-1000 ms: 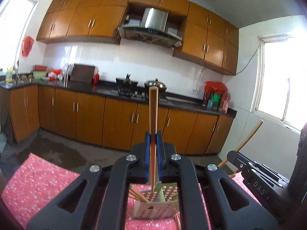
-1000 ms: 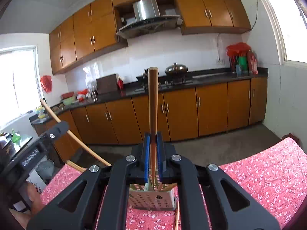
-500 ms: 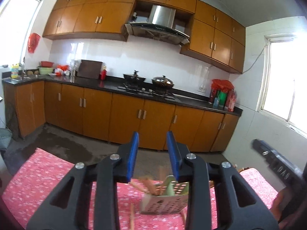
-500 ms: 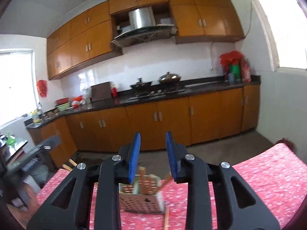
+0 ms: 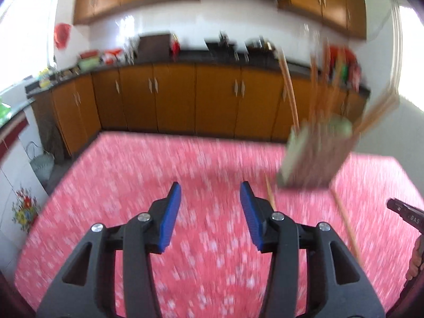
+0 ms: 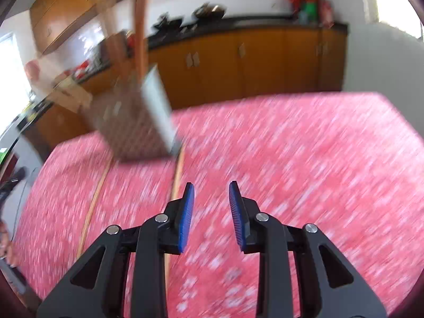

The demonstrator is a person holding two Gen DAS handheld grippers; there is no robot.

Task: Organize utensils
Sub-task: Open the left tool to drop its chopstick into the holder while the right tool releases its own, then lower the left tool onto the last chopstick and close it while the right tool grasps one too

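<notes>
My left gripper hangs over bare red table, fingers spreading wider with nothing between them. To its right stands the holder of chopsticks, two loose chopsticks lying near it. My right gripper, fingers apart and empty, sits right of one stick. I'd line up squarely over a stick, then pinch mid-length.

The utensil holder, ahead and to the right of the left fingers, is blurred; its holes and contents cannot be counted. A chopstick is partly hidden behind the right fingers.
</notes>
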